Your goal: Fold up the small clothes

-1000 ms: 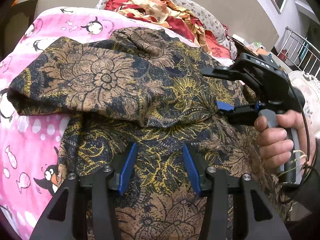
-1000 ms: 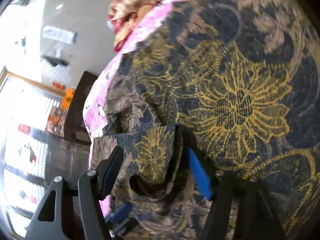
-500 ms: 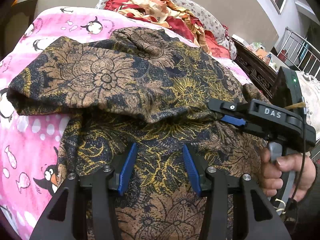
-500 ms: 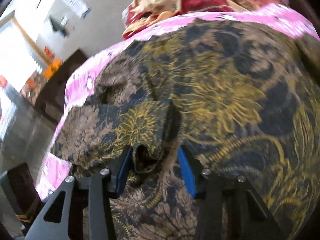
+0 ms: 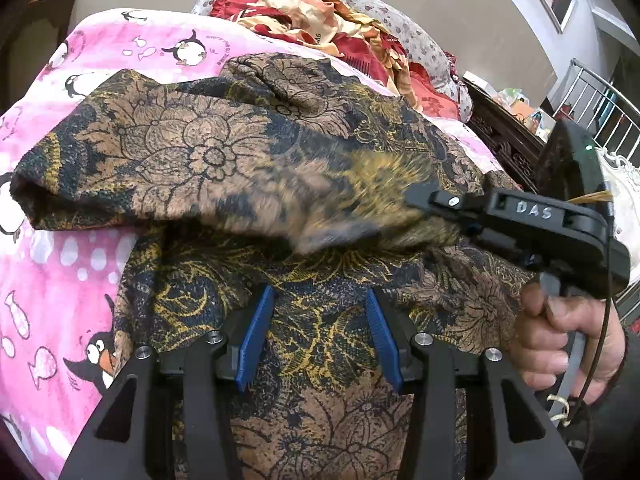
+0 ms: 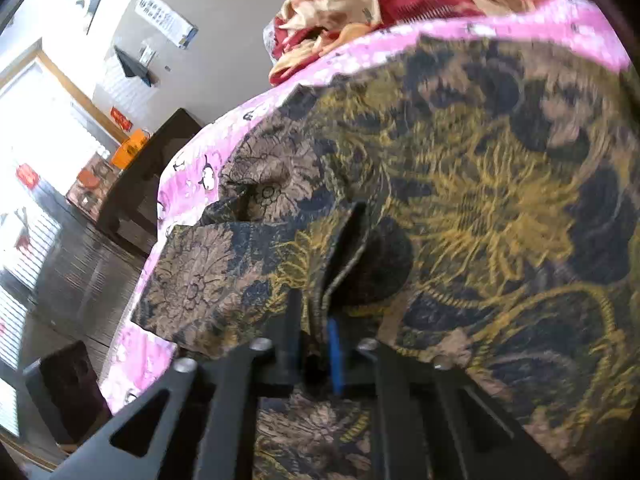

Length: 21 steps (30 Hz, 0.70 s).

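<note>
A dark blue, brown and gold flower-print garment [image 5: 208,152] lies spread over a pink penguin-print bedsheet [image 5: 60,264]. My left gripper [image 5: 318,332] is open, its blue pads just above the near part of the cloth. My right gripper [image 5: 428,216] comes in from the right and is shut on a fold of the garment's edge, lifting it. In the right wrist view the right gripper [image 6: 316,344] has its jaws closed on a bunched fold of the garment [image 6: 500,208].
A heap of red and cream patterned bedding [image 5: 344,20] lies at the far end of the bed. Dark wooden furniture [image 5: 504,136] and a metal railing [image 5: 600,100] stand to the right. A dark chair [image 6: 148,176] stands beyond the bed's left side.
My right gripper has closed on a fold of the garment's edge and lifted it, dragging the cloth. My left gripper has stayed open in place.
</note>
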Motion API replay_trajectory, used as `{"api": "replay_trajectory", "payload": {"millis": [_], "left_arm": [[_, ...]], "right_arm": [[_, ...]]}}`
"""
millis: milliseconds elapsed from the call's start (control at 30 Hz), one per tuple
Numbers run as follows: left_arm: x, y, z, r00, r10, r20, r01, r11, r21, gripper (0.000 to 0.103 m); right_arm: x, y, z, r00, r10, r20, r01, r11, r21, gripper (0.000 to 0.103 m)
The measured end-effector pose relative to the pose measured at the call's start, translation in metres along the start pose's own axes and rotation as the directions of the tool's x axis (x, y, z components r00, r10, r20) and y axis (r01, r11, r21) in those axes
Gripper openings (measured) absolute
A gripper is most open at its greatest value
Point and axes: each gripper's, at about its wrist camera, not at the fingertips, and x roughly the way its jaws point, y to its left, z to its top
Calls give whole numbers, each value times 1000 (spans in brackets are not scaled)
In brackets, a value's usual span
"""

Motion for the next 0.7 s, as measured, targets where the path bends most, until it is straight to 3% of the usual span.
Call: {"api": "replay_trajectory", "payload": {"millis": [167,367,500,700], "left_arm": [[1,-1,0,1000,-1,-1,1,1000,-2,28],[0,0,0,1000,-1,0,1,1000,-3,28],[1,-1,0,1000,-1,-1,1,1000,-2,28],[0,-1,0,1000,-1,-1,1,1000,-3,28]], "right_arm": [[-30,-13,22,997,-38,60,38,999,2,7],[-75,-78,48,990,-136,44,135,991,19,7],[-99,-120,47,971,-238,19,237,971,37,7],[-118,-150,37,955,-296,-4,296,954,41,7]]}}
